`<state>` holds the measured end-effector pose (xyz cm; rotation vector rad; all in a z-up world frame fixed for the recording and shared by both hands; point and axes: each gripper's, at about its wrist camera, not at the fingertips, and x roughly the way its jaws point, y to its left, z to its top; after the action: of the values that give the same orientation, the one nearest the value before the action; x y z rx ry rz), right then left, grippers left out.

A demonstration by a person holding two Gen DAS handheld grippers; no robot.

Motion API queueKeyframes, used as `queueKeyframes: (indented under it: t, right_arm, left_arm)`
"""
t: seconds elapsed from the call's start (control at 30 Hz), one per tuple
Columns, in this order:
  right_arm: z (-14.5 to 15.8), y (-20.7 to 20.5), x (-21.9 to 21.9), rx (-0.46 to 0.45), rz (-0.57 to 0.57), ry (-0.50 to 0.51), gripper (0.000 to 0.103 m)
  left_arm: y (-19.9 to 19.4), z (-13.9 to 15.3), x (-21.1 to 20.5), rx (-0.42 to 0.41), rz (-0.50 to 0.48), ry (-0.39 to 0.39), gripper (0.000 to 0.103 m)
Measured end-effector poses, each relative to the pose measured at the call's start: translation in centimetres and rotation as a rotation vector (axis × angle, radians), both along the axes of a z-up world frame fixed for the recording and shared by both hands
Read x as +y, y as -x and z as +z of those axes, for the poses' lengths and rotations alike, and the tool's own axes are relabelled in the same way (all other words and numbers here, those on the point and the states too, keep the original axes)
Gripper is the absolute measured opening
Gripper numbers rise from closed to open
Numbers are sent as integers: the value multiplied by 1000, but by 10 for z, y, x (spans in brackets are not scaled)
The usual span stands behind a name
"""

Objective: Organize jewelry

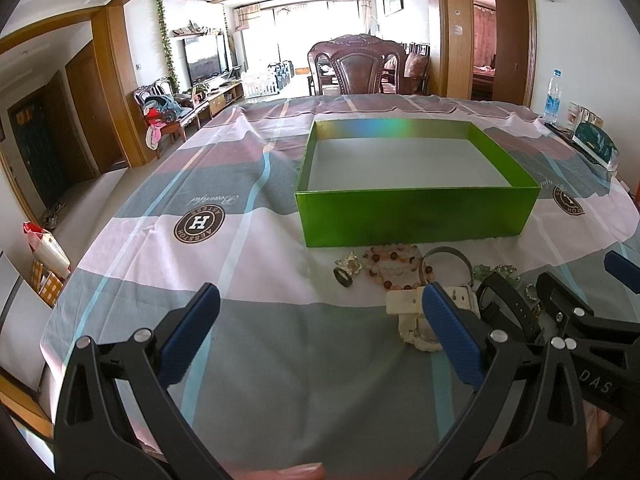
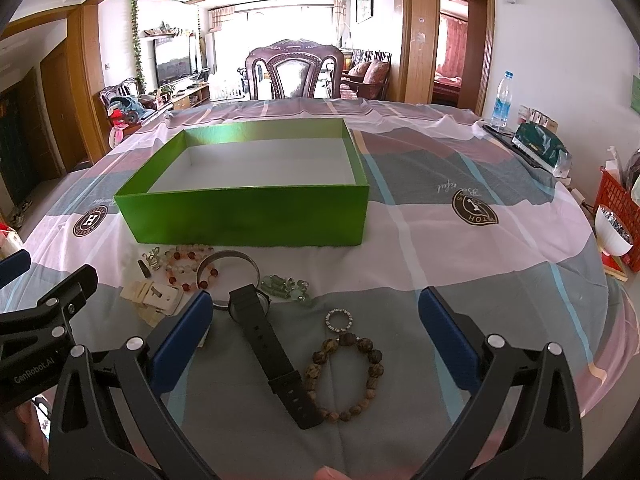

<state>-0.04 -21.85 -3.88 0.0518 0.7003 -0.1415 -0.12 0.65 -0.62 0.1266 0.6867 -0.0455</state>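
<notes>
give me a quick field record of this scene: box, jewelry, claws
box: green box, open, nothing in it
jewelry: on the cloth in front of the box
items: black watch, brown bracelet, small ring, bangle, pale bracelet, white strap
left claw: open, holds nothing
right claw: open, above the watch

Each hand carried black plastic tongs built alike. The left tongs [image 1: 320,334] had two angular black arms with triangular cut-outs, each ending in a ribbed blue pad [image 1: 452,336]. Round silver rivets [image 1: 143,336] marked the joints. The right tongs [image 2: 316,334] showed the same black frame, blue pads [image 2: 448,336] and silver rivets [image 2: 493,340]. White lettering ran along the side of each body: "GenRobot.AI" on the left tongs as seen from the right wrist view, and "DAS" on the right tongs as seen from the left. A fingertip [image 1: 300,470] showed at the bottom edge.
</notes>
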Motion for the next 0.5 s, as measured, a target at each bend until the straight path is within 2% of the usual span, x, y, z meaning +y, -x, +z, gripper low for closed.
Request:
queueKeyframes:
  t: [0.5]
  right_arm:
    - [-7,5,-3,30,6,12,101]
  left_arm:
    - [-6,-6,-4,44,2,-7,100]
